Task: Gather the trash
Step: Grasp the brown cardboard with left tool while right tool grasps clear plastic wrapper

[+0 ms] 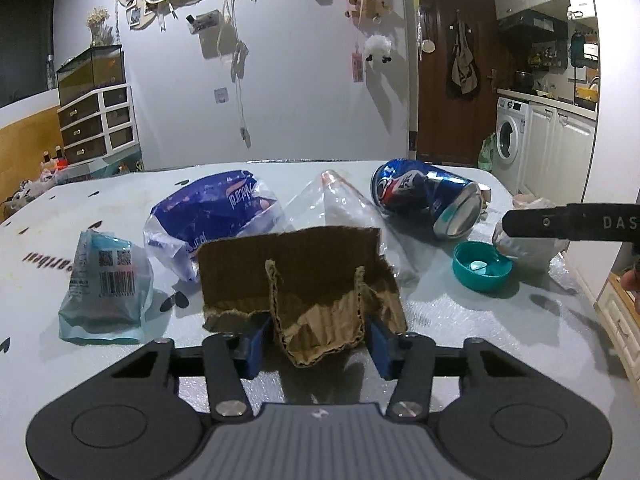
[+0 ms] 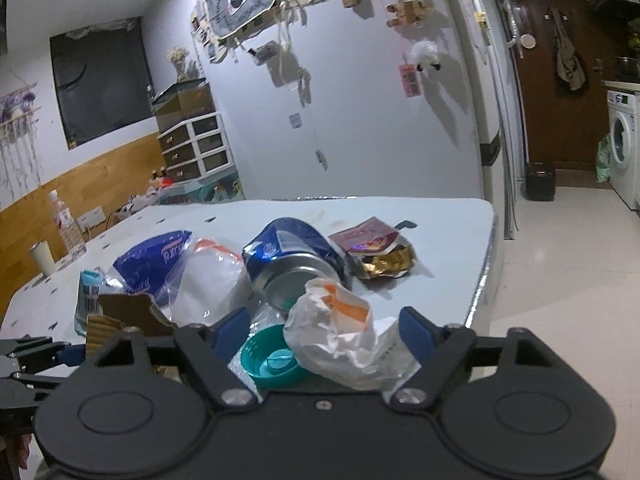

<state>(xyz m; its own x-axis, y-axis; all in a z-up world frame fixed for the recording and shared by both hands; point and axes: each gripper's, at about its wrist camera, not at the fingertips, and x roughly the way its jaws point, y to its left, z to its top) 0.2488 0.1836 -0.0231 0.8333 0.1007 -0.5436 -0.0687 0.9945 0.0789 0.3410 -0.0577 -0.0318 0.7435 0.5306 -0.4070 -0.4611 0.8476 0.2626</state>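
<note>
Left wrist view: the left gripper (image 1: 318, 340) is seen with its blue pads (image 1: 256, 340) set on either side of a torn piece of corrugated cardboard (image 1: 296, 280), whose folded tab sits between them; the jaws stand at a middling width, and contact cannot be confirmed on both sides. The cardboard rests on the white table (image 1: 480, 320). Behind it, from left to right, are shown a pale blue barcoded packet (image 1: 106, 284), a blue-and-white plastic bag (image 1: 212, 216), a clear plastic bag (image 1: 340, 208) and a crushed blue drinks can (image 1: 428, 200) lying on its side. A teal bottle cap (image 1: 482, 266) lies near the can, just beside crumpled white wrapping (image 1: 528, 244). Right wrist view: the right gripper (image 2: 324, 336) is held fairly wide, with a crumpled white-and-orange wrapper (image 2: 340, 336) and the teal cap (image 2: 268, 360) lying between its fingers; no pressure on either is evident. An opened maroon-and-gold snack packet (image 2: 376, 252) is seen beyond the can (image 2: 296, 256), nearer the table's far edge.
</note>
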